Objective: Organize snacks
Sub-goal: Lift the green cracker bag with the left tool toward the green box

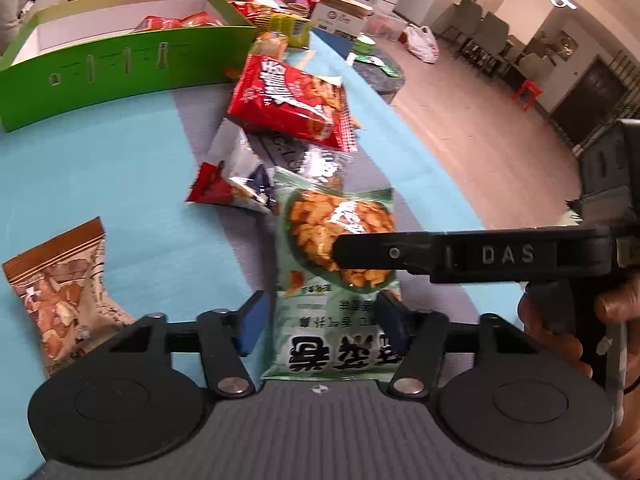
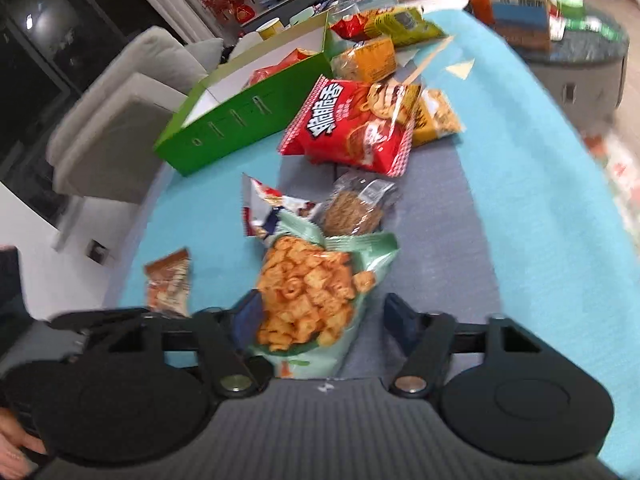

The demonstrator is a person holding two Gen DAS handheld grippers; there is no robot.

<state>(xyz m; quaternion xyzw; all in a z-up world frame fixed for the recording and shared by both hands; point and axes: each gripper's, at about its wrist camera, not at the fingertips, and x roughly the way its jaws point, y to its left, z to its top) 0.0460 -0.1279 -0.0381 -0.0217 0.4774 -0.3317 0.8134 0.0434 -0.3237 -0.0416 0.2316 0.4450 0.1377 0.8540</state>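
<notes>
With few packets inside the green box (image 1: 120,68) and most strewn before it, both the left claw (image 1: 320,316) and right claw (image 2: 320,320) clenched the pale green snack bag (image 1: 332,240) nearest them.

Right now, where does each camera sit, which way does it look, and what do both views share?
Left wrist: on the left gripper, looking down along its fingers at the pale green snack bag; the right gripper and a hand show at the right.
Right wrist: on the right gripper, looking at the same bag; a hand shows at lower left.
Shared: that bag, the red bag and the green box.
</notes>
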